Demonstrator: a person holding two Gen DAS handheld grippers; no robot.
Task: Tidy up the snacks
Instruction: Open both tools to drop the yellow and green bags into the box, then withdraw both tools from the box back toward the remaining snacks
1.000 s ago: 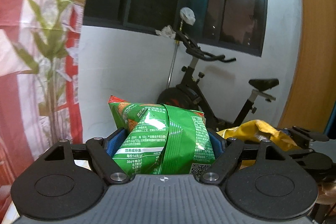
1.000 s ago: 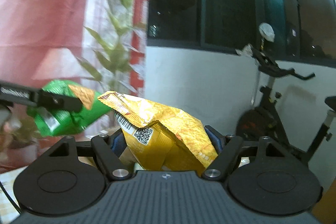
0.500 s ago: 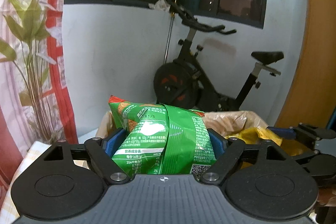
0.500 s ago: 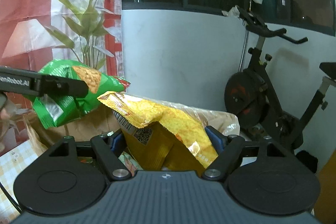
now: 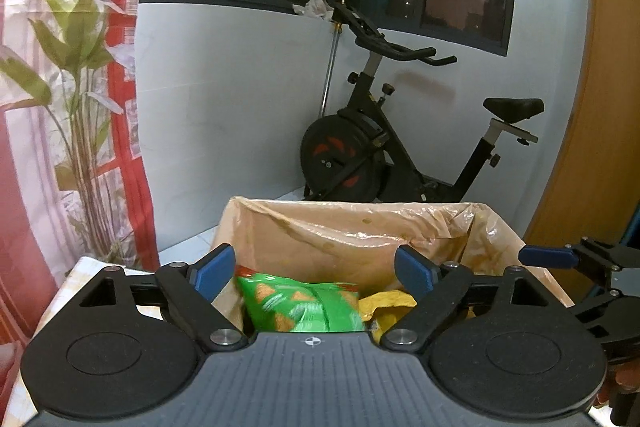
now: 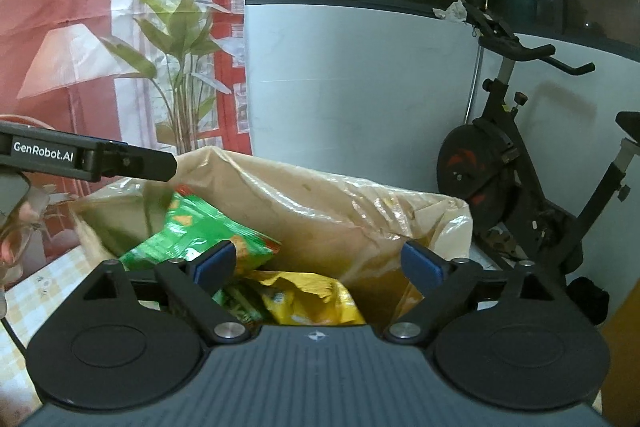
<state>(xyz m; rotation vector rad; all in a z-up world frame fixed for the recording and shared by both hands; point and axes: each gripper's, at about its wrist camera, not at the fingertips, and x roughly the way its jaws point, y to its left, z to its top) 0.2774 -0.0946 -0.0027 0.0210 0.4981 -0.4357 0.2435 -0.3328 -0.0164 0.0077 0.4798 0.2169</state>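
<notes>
Since one second ago both packets have left the tongs: the left gripper (image 5: 314,267) and the right gripper (image 6: 318,261), each then clamped on a bag, now stand wide apart and empty above the lined box (image 5: 360,223).

The green snack bag (image 5: 304,307) lies inside the box, directly ahead of and below the left fingers, at about 6 o'clock from their gap in the left view. In the right view it sits at 10 o'clock of the right gripper's gap, tilted, its long axis running from 10 toward 4 o'clock; its outline is motion-blurred, so it may not have settled. The yellow snack bag (image 6: 310,299) lies crumpled just below the right fingers at 6 o'clock, touching or overlapping the green one.

Judgement: deposit of both packets appears complete. The left tongs are nearer the green bag, the right nearer the yellow. Any next move calls for withdrawal clear of the plastic liner, which could snag on a finger.
</notes>
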